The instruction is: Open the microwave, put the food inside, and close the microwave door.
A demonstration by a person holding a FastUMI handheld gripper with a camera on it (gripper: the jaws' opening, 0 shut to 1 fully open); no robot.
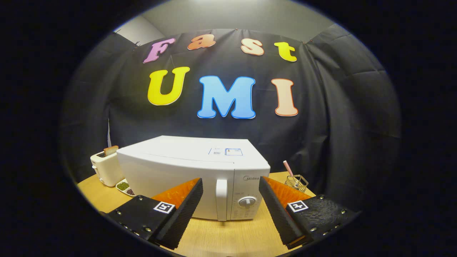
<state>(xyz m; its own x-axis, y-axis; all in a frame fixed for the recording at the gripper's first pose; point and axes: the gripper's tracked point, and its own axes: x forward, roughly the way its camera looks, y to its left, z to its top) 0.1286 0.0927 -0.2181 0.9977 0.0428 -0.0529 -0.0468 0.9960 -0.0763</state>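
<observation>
While the booth's black cloth wall hung behind everything, the light wooden table spread beneath the scene, and the boxy white microwave oven stood on it as the biggest thing there. Its door was closed, and its white vertical door handle sat beside the control panel with a round white dial toward the microwave's right end. The gripper hovered in front of the microwave with its two fingers spread wide, holding nothing. The handle and dial lay just ahead of the fingers, in line with the gap between them; the fingers were apart from the microwave's front, touching nothing. A square black-and-white marker sat on each finger's base.

To the left of the microwave stood a white toaster with a slice of browned bread poking up from its slot. Just beside the microwave's lower left corner lay a small white dish holding green and dark food. To the right of the microwave, near the table's far edge, stood a small wire basket with a pink striped straw leaning out of it.
</observation>
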